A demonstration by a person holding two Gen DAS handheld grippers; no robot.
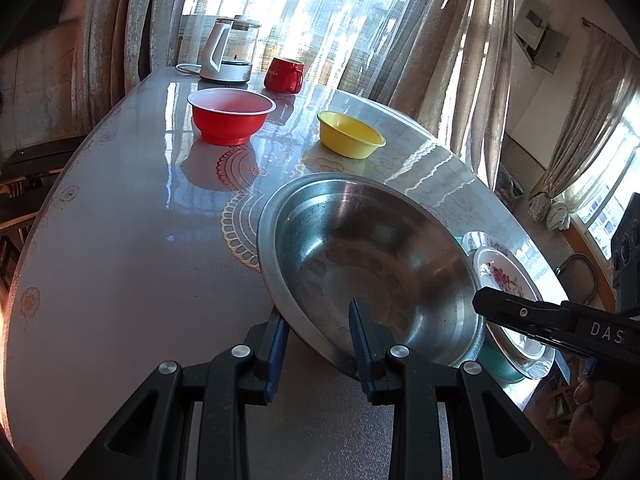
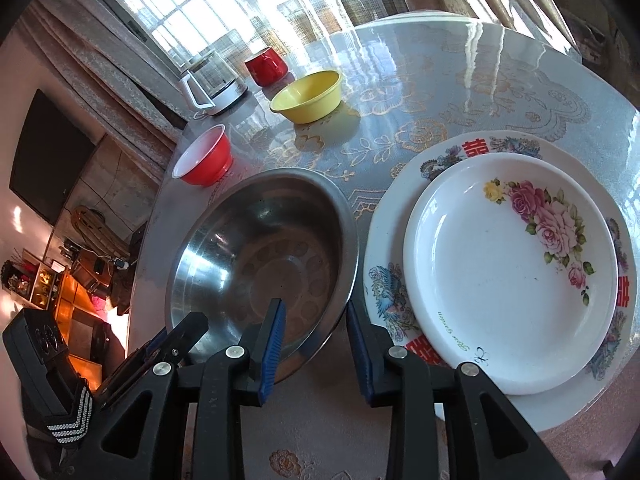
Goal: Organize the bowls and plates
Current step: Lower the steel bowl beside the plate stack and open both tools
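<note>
- Steel, a wide round mixing bowl (image 1: 360, 240) sits at the glossy round table's (image 1: 120, 260) near edge, its near side tipped up.
- Left gripper (image 1: 318, 340) clamps the bowl's rim at 6 o'clock.
- Right gripper (image 2: 316, 344) straddles the rim at 5 o'clock, jaws parted and apparently not pressing.
- Advice: keep the left grip firm and lift the bowl clear of the plates before swinging it.
- Only the right wrist view shows the small white floral plate (image 2: 500, 272) whole, stacked on the large patterned plate (image 2: 384, 280) at the bowl's 3 o'clock.

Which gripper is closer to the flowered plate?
Right. The right gripper straddles the steel bowl's rim beside the flowered plate; the left gripper straddles the bowl's opposite rim.
</note>
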